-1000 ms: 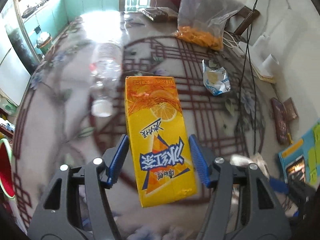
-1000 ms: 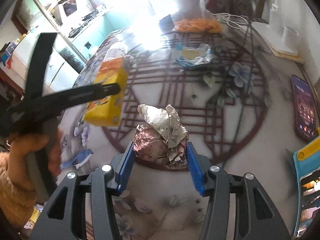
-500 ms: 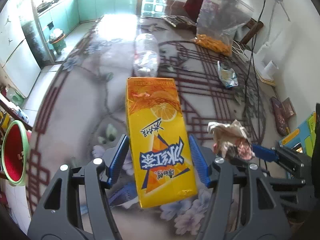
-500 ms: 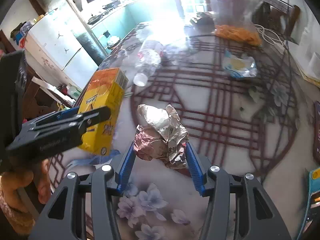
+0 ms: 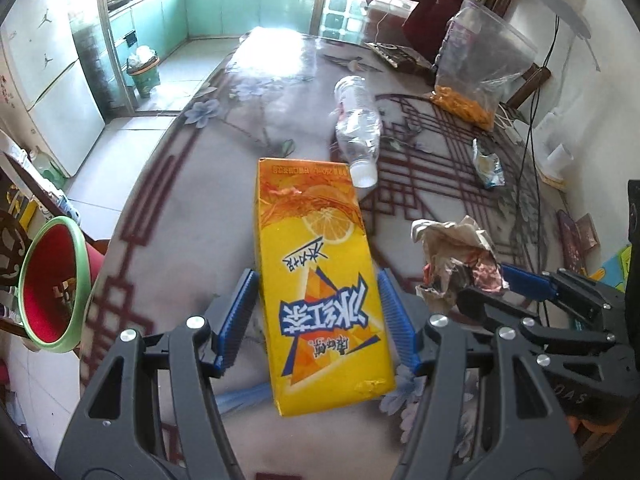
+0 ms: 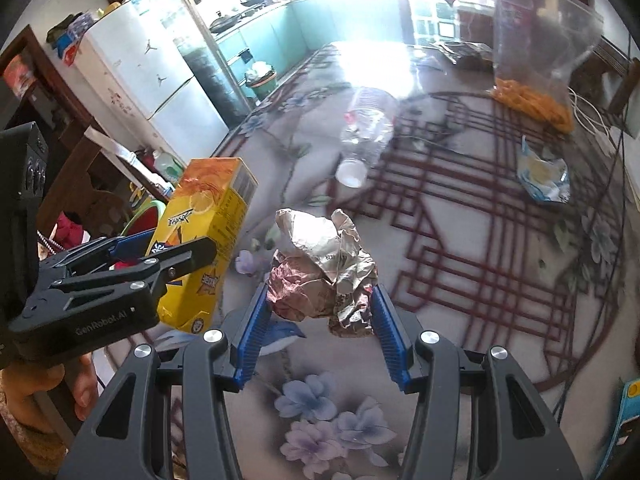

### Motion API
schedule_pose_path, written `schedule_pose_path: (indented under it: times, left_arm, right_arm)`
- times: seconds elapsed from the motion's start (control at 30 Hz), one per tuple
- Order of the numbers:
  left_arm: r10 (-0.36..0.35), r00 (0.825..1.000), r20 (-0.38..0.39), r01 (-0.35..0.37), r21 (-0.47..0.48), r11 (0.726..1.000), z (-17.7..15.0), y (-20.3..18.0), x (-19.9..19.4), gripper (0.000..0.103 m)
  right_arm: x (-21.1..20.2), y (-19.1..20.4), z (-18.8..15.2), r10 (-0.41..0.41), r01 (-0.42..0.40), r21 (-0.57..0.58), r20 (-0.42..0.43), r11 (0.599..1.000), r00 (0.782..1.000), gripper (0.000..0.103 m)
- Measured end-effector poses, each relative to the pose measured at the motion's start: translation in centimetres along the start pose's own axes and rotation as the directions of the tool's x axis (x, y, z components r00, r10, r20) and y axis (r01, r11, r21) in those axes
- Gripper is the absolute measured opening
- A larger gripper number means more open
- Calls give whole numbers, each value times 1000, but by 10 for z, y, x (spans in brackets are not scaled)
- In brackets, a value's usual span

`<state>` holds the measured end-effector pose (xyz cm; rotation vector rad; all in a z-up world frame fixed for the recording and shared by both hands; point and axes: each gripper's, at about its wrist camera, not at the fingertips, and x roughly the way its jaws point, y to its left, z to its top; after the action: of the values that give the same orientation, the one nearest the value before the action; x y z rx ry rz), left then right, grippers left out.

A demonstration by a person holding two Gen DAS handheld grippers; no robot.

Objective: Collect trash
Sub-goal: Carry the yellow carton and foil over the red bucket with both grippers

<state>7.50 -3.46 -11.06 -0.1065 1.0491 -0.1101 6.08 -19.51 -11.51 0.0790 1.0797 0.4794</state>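
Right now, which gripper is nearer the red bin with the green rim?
Left. The left gripper, shut on the yellow carton, is on the table side nearest the red bin. The right gripper, holding crumpled paper, sits beyond it.

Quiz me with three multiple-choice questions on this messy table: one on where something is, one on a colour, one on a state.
1. Where is the red bin?
A. on the table
B. beside the table's edge, lower down
C. under the snack bag

2. What colour is the carton?
A. yellow-orange
B. green
C. white

3. How is the clear plastic bottle?
A. upright
B. held by a hand-held gripper
C. lying on its side

Answers: 1 B, it shows past the table rim; 2 A, yellow with an orange slice; 3 C, it lies flat on the table, ungripped.
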Motion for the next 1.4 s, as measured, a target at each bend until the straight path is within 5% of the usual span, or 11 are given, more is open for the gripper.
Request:
schedule_pose_path:
  times: [0.47,0.57,0.87,0.93,1.0,1.17,1.27,1.4]
  left_arm:
    - [15,1000,19,-14,-25,1000,-7,30,-21,59]
    - [11,1000,16,-11,-15,1000,-7,37,-21,43]
    - [-56,998,-3,57,54,997,1,63,-13,37]
    - [-75,997,-25,77,76,994,2,69,-10,47]
    - [-85,995,-46,90,125,988,0,73,-5,73]
    - [-84,986,-142,117,239,964,-19,71,18,81]
    - [-25,983,-180,80,303,950,-35,65,43,83]
    - [-110,968,-225,174,288,942,-43,62,56,80]
  right_arm:
    - [-10,31,2,-4,5,-26,38,1000,999,50]
    - [-8,37,1,-13,14,-22,36,1000,999,50]
    - [0,61,4,-104,101,57,51,993,993,50]
    - [-1,64,4,-133,128,84,60,988,989,50]
    - [-2,64,2,-161,153,124,59,980,985,50]
    - [-2,67,-9,-210,197,205,44,959,977,50]
    - [-4,72,-14,-230,215,232,42,949,972,50]
    - [-9,82,-21,-262,242,258,44,935,964,50]
